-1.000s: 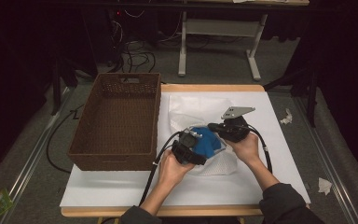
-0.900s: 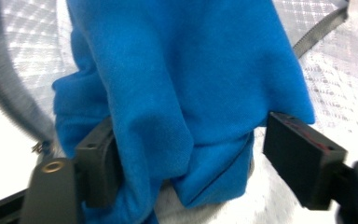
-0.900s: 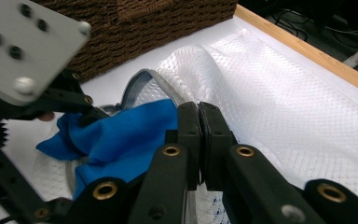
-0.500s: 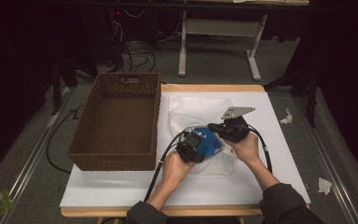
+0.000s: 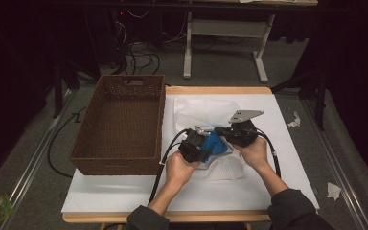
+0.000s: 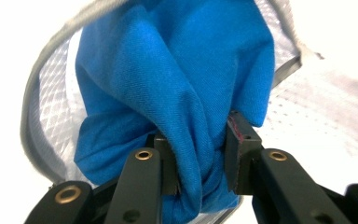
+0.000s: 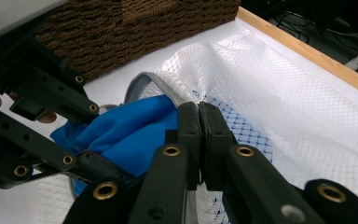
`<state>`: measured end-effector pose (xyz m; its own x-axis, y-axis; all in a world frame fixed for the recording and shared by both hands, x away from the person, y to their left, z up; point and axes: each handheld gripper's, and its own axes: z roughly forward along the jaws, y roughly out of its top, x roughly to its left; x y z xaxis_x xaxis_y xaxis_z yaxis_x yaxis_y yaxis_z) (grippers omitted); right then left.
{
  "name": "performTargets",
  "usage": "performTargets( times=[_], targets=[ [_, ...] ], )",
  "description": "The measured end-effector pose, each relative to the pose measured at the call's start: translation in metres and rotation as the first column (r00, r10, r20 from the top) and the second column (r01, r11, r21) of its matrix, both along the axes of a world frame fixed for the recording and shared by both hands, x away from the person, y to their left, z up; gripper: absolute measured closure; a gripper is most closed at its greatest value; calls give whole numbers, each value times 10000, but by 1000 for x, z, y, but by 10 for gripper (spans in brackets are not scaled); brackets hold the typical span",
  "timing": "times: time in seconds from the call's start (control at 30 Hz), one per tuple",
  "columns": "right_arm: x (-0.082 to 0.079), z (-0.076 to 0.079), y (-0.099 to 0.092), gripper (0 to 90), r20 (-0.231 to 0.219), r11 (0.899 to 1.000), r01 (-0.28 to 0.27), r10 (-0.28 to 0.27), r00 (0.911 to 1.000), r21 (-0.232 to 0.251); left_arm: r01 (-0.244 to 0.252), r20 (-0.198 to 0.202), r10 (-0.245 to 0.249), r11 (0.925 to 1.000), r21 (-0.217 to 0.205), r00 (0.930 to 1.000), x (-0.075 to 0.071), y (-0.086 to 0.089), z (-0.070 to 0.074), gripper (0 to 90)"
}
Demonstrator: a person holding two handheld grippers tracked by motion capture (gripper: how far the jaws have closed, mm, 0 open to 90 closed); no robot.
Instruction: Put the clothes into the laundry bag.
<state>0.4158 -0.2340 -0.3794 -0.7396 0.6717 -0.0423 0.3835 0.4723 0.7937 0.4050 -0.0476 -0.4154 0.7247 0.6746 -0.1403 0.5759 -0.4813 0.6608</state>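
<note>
- Currently, my left gripper [image 6: 200, 163] has its jaws closed narrow on a bunched fold of the blue cloth [image 6: 177, 88]; the cloth fills the gap between the jaws and rises toward 12 o'clock in the left gripper view.
- The blue cloth sits in the mouth of the white mesh bag [image 6: 51, 107], whose grey rim [image 6: 28, 116] curves around it from 9 o'clock to 12 o'clock.
- My right gripper [image 7: 199, 135] has its jaws pressed together, pinching the white mesh bag [image 7: 284, 107] at its grey rim [image 7: 137, 86]; the blue cloth [image 7: 121, 130] lies just beside the jaws at 9 o'clock.
- In the high view, both grippers meet over the white sheet [image 5: 124, 201] near the table's centre, left gripper [image 5: 195, 143] at 9 o'clock of the blue cloth [image 5: 215, 143], right gripper [image 5: 237, 132] at 3 o'clock.
- The brown wicker basket [image 5: 120, 163] stands at 9 o'clock of the left gripper, apart from it.
- Compared with half a second ago, the left gripper has shifted slightly toward the right gripper, and less blue cloth shows between them; the basket has not moved.
</note>
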Motion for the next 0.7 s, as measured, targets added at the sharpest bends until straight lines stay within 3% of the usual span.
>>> performTargets(
  times=[0.27, 0.43, 0.7],
  targets=[
    [-2, 5, 1, 892, 168, 9999, -101, 101, 9998, 23, -353, 155, 358, 9987, -362, 9992, 10, -5, 5, 697],
    [-5, 9, 2, 892, 239, 9998, -200, 200, 9995, 15, -476, 102, 479, 9986, -250, 9988, 19, -11, 4, 703],
    [-6, 11, -2, 892, 346, 9998, -215, 215, 9992, 1, -1060, 272, 1070, 9937, -351, 9939, 33, -15, 3, 707]
  ],
)
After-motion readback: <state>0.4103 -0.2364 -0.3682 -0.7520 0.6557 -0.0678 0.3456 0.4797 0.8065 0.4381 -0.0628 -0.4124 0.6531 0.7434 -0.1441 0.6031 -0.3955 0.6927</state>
